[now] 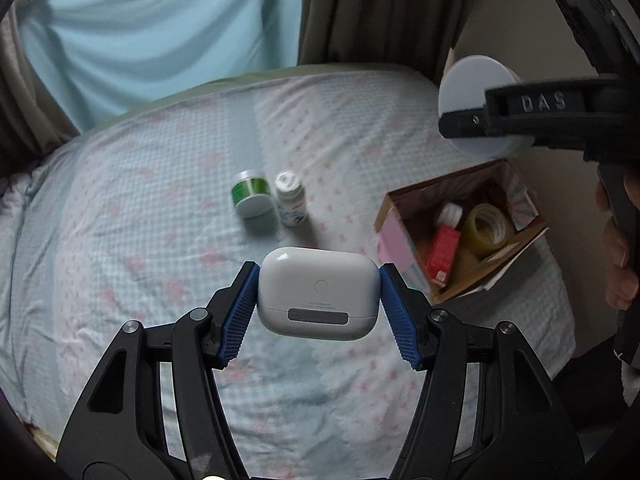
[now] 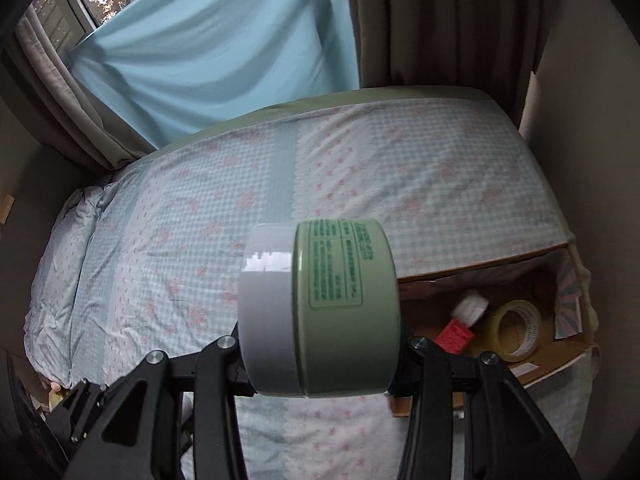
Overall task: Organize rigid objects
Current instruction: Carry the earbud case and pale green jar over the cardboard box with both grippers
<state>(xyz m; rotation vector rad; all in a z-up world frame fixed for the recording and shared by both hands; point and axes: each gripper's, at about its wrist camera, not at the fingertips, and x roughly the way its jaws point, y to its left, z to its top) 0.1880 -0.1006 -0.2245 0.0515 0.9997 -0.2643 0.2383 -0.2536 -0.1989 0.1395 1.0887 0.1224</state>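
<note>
My left gripper is shut on a white earbud case, held between its blue pads above the bed. My right gripper is shut on a pale green jar with a white lid, held sideways; its fingertips are hidden behind the jar. That jar's white lid shows in the left wrist view, above and beyond the cardboard box. A green-labelled jar and a white pill bottle stand side by side on the bed.
The open box at the bed's right edge holds a red carton with a white-capped bottle and a tape roll. The bed has a checked floral sheet. Curtains hang behind, a wall on the right.
</note>
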